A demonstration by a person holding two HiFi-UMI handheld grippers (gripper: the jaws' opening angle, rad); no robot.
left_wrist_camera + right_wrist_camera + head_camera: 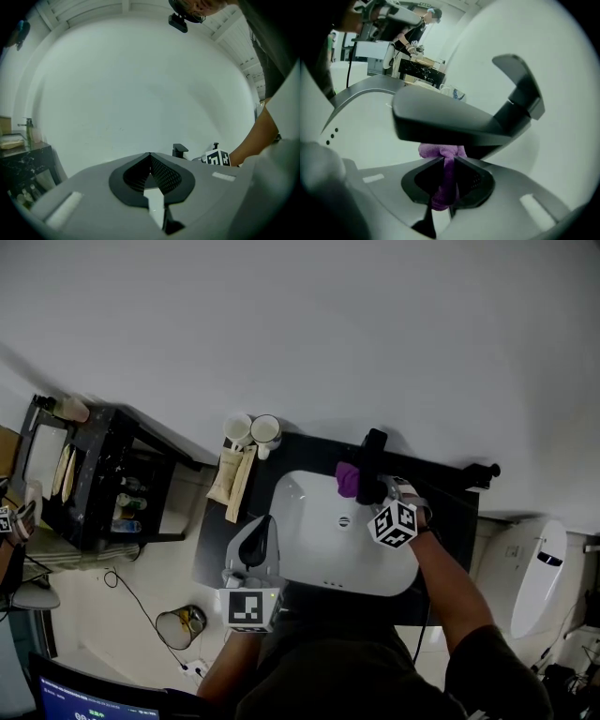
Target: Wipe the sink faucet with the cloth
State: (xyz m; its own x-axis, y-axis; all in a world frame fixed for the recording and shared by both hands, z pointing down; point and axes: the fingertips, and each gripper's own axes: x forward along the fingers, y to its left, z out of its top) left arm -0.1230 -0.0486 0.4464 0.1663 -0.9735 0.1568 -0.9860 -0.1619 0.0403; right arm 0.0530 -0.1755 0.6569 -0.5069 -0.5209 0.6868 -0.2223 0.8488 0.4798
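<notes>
Left gripper [150, 160]: jaws pressed together, nothing between them; held over near-left rim of sink, aimed at the bare wall.
Right gripper [446, 162]: jaws pinching purple cloth [439, 151]; positioned just under the spout.
Cloth: bunched, one fold hanging down between the jaws, top of bunch touching underside of faucet [461, 123]; in head view at left side of spout, above back of basin.
Faucet: black, flat spout reaching over basin, lever handle angled upward.
Sink [314, 535]: white basin set in dark counter [212, 549].
Counter, back-left corner: two white cups [251, 430] side by side.
</notes>
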